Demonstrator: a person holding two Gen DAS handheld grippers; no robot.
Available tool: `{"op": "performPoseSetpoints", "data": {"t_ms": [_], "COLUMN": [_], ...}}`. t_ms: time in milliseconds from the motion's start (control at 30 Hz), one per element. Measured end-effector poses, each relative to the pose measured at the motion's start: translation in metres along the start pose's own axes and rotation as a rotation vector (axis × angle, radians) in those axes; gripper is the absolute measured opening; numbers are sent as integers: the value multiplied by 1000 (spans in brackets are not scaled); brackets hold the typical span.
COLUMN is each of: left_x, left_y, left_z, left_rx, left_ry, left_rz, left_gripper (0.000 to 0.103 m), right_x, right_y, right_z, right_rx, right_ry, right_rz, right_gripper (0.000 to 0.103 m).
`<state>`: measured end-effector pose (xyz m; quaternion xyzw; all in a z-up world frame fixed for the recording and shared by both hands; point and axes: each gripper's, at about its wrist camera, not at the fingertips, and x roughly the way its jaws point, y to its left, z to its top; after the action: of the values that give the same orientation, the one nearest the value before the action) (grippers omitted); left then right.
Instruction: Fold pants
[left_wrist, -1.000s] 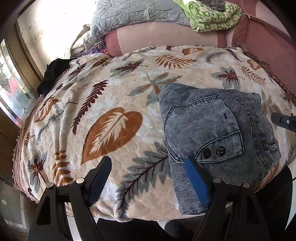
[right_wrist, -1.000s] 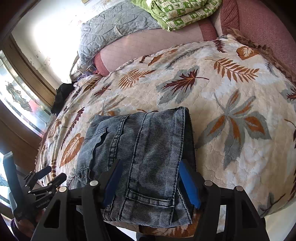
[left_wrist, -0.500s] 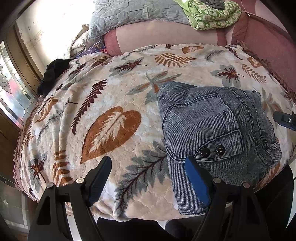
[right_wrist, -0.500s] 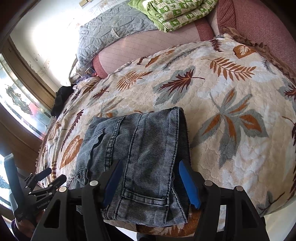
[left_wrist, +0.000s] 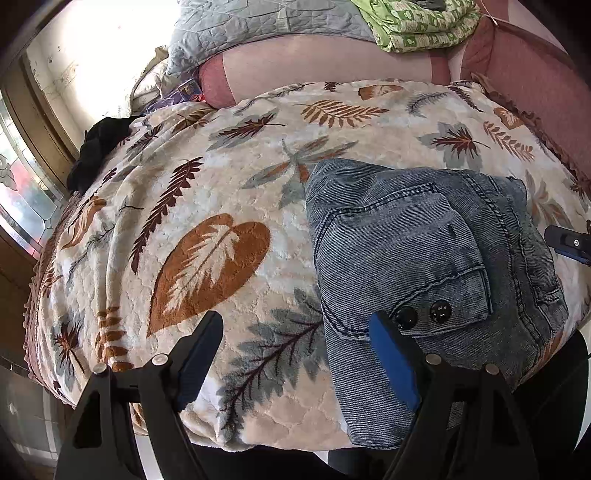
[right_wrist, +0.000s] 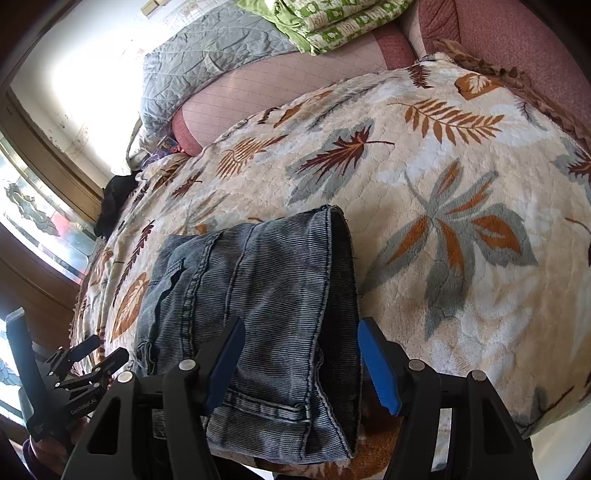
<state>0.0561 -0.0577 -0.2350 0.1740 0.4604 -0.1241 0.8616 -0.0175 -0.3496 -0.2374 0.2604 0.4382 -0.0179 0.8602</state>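
Folded denim pants (left_wrist: 417, 266) on blanket (left_wrist: 221, 206)

Leaf-print blanket (left_wrist: 229, 206) covers bed, black cloth (left_wrist: 98, 147) at its far left edge, grey quilt (left_wrist: 258, 26) and folded green bedding (left_wrist: 417, 26) beyond, stained-glass window (right_wrist: 33, 218) left.

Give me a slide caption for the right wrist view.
Folded blue jeans lie on a leaf-print blanket, with the open right gripper poised over their near edge.

Home bedroom: bed (left_wrist: 258, 177) under a leaf-print fleece blanket (right_wrist: 424, 192), grey quilted cover (left_wrist: 258, 26) and folded green bedding (right_wrist: 332, 22) stacked at the far end, patterned glass window (left_wrist: 22, 192) in a wooden frame at left.
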Motion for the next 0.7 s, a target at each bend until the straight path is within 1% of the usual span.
{"op": "performPoseSetpoints", "data": {"t_ms": [333,467,700], "left_x": [8,11,11], "left_y": [-4,-7,-10], "left_z": [8,11,14], "left_rx": [6,13,22], "left_ry": [7,5,-1], "left_rz": [-3,-4,-5], "left_gripper": [82,82,82], "right_x": [6,9,7], "right_y": [-5,-7,-16], "right_z": [5,5,6], "right_rx": [6,-8,22], "right_ry": [2,7,-2], "right_rz": [0,-7,-3], "right_gripper": [68,70,70]}}
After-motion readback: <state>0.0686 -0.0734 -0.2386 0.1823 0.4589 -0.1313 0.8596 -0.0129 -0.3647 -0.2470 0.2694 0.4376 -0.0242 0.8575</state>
